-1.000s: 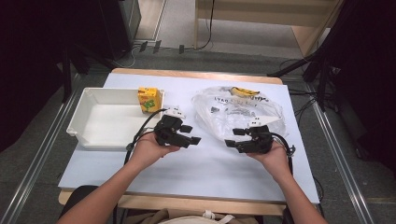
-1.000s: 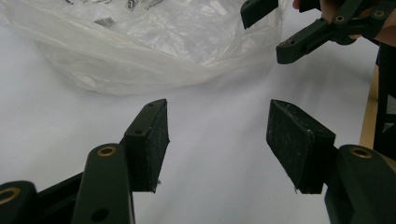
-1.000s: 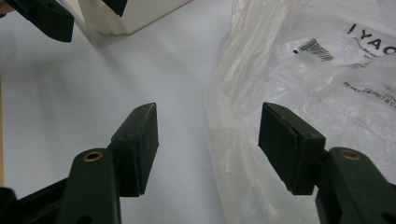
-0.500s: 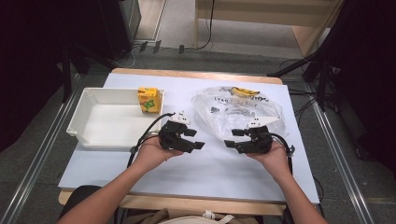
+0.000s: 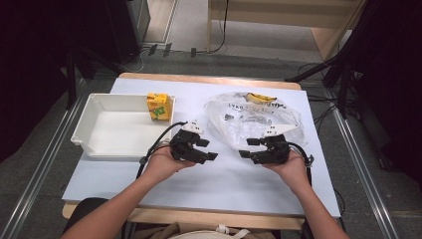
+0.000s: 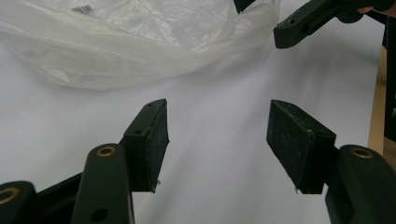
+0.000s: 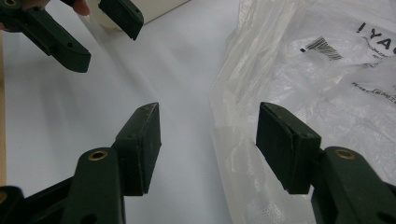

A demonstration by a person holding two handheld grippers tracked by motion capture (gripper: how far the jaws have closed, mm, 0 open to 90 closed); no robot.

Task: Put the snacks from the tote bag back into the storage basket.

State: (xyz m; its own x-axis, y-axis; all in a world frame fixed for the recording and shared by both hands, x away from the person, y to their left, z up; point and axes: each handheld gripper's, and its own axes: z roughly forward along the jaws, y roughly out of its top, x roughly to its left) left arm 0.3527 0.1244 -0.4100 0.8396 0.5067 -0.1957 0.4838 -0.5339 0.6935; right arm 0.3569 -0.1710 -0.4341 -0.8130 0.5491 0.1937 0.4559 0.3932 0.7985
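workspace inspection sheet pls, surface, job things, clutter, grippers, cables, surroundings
surface: white table, bare near its front edge
job's things: clear plastic bag, crumpled, printed; something yellow at its far end
clutter: white tray at left, yellow carton in its far right corner
grippers: left gripper open, nothing between the jaws; right gripper open at the bag's edge
cables: black cable trailing from the left gripper
surroundings: grey floor, wooden furniture beyond the table

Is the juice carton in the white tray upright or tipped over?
Upright. The yellow juice carton stands on its base in the far right corner of the white tray, its top face showing in the high view.
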